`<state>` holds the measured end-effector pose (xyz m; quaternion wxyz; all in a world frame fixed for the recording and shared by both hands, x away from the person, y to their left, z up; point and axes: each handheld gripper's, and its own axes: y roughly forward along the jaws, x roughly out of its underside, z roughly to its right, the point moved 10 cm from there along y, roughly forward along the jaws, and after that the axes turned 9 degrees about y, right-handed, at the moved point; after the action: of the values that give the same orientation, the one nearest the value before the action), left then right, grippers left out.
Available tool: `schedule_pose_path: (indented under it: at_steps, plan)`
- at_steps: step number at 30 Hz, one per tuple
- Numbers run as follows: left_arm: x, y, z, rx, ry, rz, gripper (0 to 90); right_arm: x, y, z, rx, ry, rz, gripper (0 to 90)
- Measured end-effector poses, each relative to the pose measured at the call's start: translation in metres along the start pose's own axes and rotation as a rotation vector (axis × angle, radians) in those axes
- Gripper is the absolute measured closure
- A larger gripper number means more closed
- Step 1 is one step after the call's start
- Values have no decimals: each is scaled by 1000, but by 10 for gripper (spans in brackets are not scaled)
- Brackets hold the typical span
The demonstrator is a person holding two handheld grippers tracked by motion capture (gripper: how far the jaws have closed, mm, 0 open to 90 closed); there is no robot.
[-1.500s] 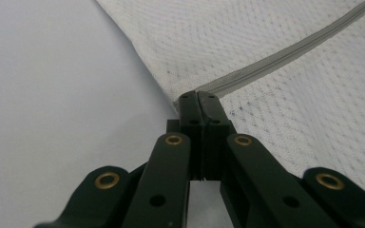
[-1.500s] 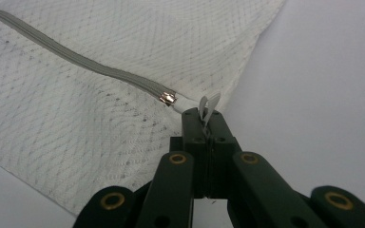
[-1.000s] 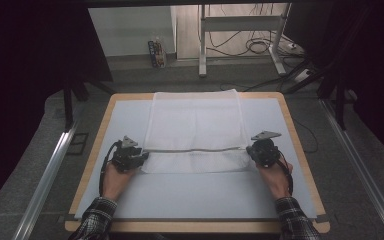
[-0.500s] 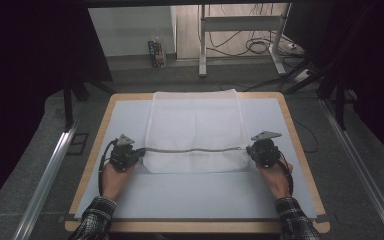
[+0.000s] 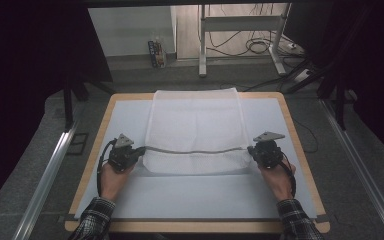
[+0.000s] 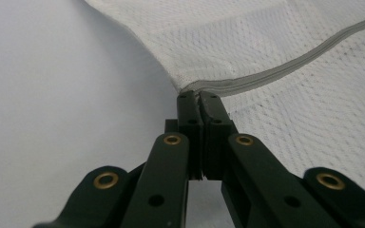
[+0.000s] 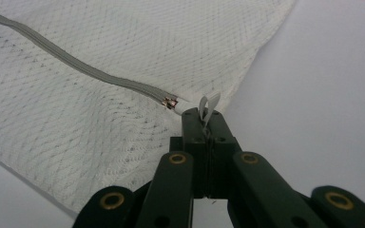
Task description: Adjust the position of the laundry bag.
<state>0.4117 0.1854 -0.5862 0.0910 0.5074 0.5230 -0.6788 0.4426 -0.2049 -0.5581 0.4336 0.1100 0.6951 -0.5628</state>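
A white mesh bag (image 5: pixel 195 120) lies flat on the white table top (image 5: pixel 195 197), its grey zipper (image 5: pixel 195 151) stretched straight across near the front edge. My left gripper (image 5: pixel 142 149) is shut on the bag's left corner, right at the zipper's end. The left gripper view shows the closed jaw tips (image 6: pixel 198 97) pinching the mesh (image 6: pixel 275 38) where the zipper (image 6: pixel 304 59) begins. On the opposite corner my right gripper (image 5: pixel 250 149) is shut too. In its own view the tips (image 7: pixel 204 116) clamp the grey pull loop (image 7: pixel 208 105) beside the zipper (image 7: pixel 76 64).
The table has a wooden rim (image 5: pixel 94 155). Metal rails run along the floor at the left (image 5: pixel 45 175) and right (image 5: pixel 360 170). Beyond the table stand a metal frame leg (image 5: pixel 202 40), loose cables (image 5: pixel 260 47) and a small box (image 5: pixel 155 52).
My left gripper has shifted slightly to the left at the bag's corner. The right gripper has stayed where it was.
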Motion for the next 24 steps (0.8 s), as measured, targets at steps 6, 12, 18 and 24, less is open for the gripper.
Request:
schedule_pose_path:
  at_steps: [6,12,18,24]
  plan:
    - [2,-7,1,21,-5,2,893,1,-7,-2,-8,-2,8,883]
    - [6,-18,8,48,-15,3,893,5,-14,-6,-21,-16,6,882]
    - [8,-29,17,55,9,-5,892,9,-21,-11,-30,-37,3,881]
    - [12,-34,23,64,24,-25,892,14,-29,-17,-39,-48,-1,881]
